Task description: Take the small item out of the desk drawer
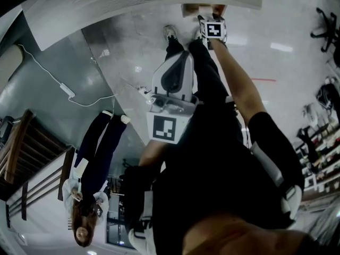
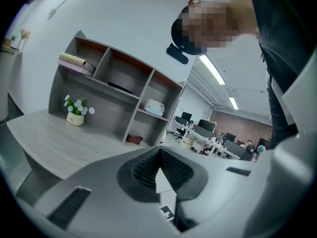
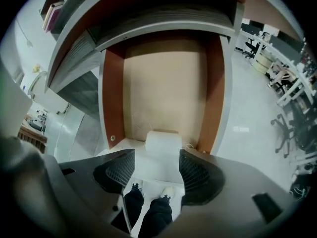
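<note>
The desk drawer (image 3: 163, 88) stands pulled open, with a tan bottom and red-brown side walls. A small white boxy item (image 3: 163, 139) lies at its near end. My right gripper (image 3: 156, 155) points steeply down over it, jaws open, and the item sits just beyond the fingertips with the pads off it. In the head view the right gripper (image 1: 212, 28) hangs at the drawer (image 1: 194, 8) under the desk's edge. My left gripper (image 1: 180, 57) is held lower, near my body. In its own view the left gripper (image 2: 158, 153) is shut on nothing.
The grey desk top (image 2: 54, 138) carries a shelf unit (image 2: 114, 93) and a small flower pot (image 2: 75, 114). Another person (image 1: 95, 158) stands on the floor to the left, near a white cable (image 1: 66, 89). My legs and shoes (image 3: 148, 202) are below the drawer.
</note>
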A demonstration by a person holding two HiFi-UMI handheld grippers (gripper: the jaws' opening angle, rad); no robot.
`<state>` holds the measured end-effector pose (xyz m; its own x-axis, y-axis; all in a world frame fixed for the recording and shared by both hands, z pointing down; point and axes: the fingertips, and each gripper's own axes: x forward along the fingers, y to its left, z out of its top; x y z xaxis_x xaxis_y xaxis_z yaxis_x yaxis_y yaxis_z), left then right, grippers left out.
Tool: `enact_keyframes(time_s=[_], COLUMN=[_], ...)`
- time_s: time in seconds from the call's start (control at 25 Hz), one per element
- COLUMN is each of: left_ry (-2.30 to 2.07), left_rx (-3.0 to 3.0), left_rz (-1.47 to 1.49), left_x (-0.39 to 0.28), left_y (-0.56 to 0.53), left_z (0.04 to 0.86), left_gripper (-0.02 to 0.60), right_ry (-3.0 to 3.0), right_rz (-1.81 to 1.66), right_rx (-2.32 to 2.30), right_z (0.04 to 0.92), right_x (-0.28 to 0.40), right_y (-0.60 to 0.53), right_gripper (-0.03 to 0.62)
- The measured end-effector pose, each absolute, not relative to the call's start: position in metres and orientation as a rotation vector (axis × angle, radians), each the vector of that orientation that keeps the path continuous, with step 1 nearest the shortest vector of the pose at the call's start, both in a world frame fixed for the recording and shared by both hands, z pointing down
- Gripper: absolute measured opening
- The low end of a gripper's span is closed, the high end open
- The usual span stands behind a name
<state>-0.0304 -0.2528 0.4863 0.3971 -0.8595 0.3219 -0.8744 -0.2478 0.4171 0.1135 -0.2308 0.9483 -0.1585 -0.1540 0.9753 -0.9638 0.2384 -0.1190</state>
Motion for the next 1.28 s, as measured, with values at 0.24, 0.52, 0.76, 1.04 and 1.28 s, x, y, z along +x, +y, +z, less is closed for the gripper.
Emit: enact_keyframes(time_s=[0.24,0.52,0.76,1.04,1.28], left_ry=[-1.473,-1.475,-1.474,-1.484,-1.484], left_rx=[2.107,2.092,2.084,2.074,2.077], left_rz=[0.043,0.043,0.049,0.047,0.043], left_x=[-0.03,-0.03,-0.03,-0.03,-0.032], left_y=[-0.249,-0.247,-0.244,-0.242,-0.238], left_z=[0.496,0.502,0.506,0.507,0.505], left_gripper=[-0.003,-0.004,-0.004,-0.004,-0.003], right_ry=[-1.517,-1.485,-1.434,-1.419,-1.436], right_rz=[1.084,1.159,1.087,1.129,1.151], right_rx=[1.081,1.052,1.074,1.041,1.033], right_z=[0.962,0.971,0.972,0.975,0.972], right_x=[0.112,0.103,0.114,0.11,0.105], right_y=[-0.231,-0.228,-0.235,-0.23,-0.23], right_gripper=[0.258,0.258,0.258,0.256,0.255])
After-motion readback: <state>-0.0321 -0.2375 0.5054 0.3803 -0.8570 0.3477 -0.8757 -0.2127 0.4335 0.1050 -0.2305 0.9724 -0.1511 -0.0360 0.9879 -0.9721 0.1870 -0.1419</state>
